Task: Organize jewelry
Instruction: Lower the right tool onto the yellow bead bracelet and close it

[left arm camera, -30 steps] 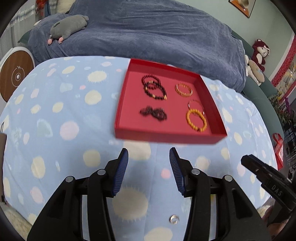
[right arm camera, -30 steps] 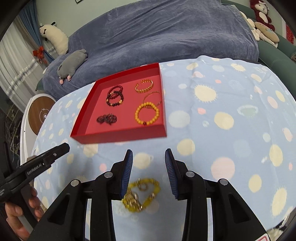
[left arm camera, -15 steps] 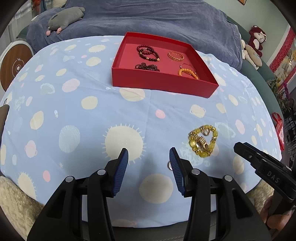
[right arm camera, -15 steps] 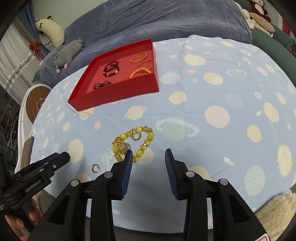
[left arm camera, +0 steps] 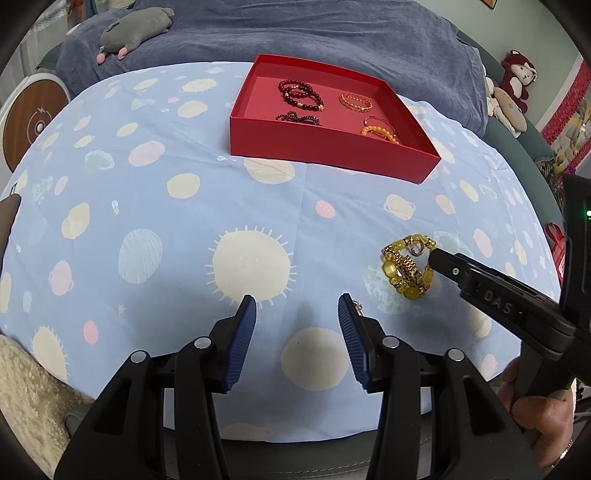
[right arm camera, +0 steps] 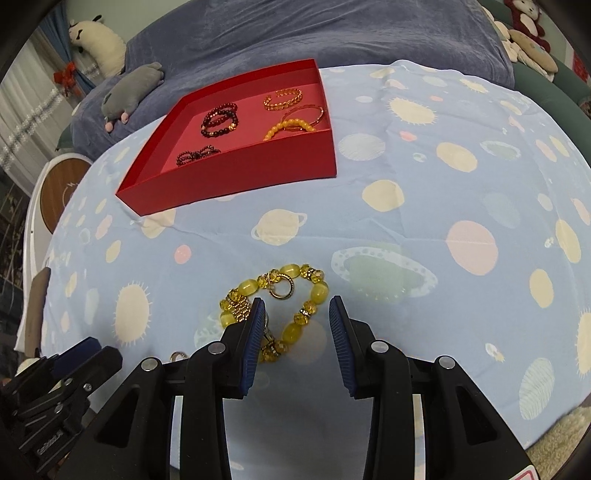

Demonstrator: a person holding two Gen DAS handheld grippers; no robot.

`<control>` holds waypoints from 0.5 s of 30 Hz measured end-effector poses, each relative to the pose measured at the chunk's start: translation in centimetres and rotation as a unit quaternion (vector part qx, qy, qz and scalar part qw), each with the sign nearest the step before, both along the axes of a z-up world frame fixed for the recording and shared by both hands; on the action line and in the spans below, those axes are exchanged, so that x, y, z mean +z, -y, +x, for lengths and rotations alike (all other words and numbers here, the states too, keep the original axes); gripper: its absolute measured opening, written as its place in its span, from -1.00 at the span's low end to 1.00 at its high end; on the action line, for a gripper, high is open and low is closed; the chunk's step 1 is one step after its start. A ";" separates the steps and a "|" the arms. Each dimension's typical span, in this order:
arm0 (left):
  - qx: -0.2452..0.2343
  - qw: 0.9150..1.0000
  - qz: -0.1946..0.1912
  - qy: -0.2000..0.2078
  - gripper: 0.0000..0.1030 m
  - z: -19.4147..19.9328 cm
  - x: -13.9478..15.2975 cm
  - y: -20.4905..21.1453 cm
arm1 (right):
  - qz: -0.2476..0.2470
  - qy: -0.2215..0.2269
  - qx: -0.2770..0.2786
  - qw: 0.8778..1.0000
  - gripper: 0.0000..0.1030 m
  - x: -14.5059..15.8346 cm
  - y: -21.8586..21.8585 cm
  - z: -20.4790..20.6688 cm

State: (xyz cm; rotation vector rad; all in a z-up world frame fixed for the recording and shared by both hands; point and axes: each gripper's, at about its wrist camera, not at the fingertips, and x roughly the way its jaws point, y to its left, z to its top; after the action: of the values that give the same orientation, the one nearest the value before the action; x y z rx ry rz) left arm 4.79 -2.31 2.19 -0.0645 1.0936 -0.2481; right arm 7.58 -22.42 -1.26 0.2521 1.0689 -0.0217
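Note:
A yellow bead bracelet [right arm camera: 291, 310] with a gold ring clasp lies on the blue patterned cloth; it also shows in the left wrist view [left arm camera: 406, 271]. My right gripper [right arm camera: 295, 317] is open, its fingertips on either side of the bracelet's near part. My left gripper [left arm camera: 297, 314] is open and empty over bare cloth, left of the bracelet. A red tray [left arm camera: 332, 147] at the far side holds several bracelets: dark red beads [left arm camera: 299, 96], orange beads [left arm camera: 378, 131]. A small metal ring [right arm camera: 177, 356] lies near my left fingertip.
A bed with a blue-grey blanket [left arm camera: 295, 33] and a grey plush toy [left arm camera: 135, 29] stands behind the table. A round wooden-topped stool [left arm camera: 33, 114] is at the left. The table's front edge lies close below both grippers.
Both grippers pulled back from the tray and dropped low toward the near cloth. The right gripper has come down around the yellow bracelet.

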 end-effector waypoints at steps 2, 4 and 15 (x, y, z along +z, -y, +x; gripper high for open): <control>0.001 1.000 0.001 -0.002 -0.14 0.0 -0.1 -0.1 | -0.004 -0.006 -0.001 1.000 -0.31 -0.5 0.0 0.3; 0.002 1.000 0.002 -0.002 -0.14 0.1 -0.2 -0.2 | -0.005 -0.012 -0.003 1.000 -0.31 -1.0 0.0 0.4; 0.005 1.000 0.000 -0.004 -0.14 0.1 -0.4 -0.4 | -0.017 -0.016 -0.006 1.000 -0.84 -1.3 0.7 -0.8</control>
State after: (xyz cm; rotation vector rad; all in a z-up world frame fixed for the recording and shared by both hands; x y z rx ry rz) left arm 4.86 -1.89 1.74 -0.0717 1.1010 -0.2382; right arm 6.79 -23.16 -2.56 0.2275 1.0973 -0.0551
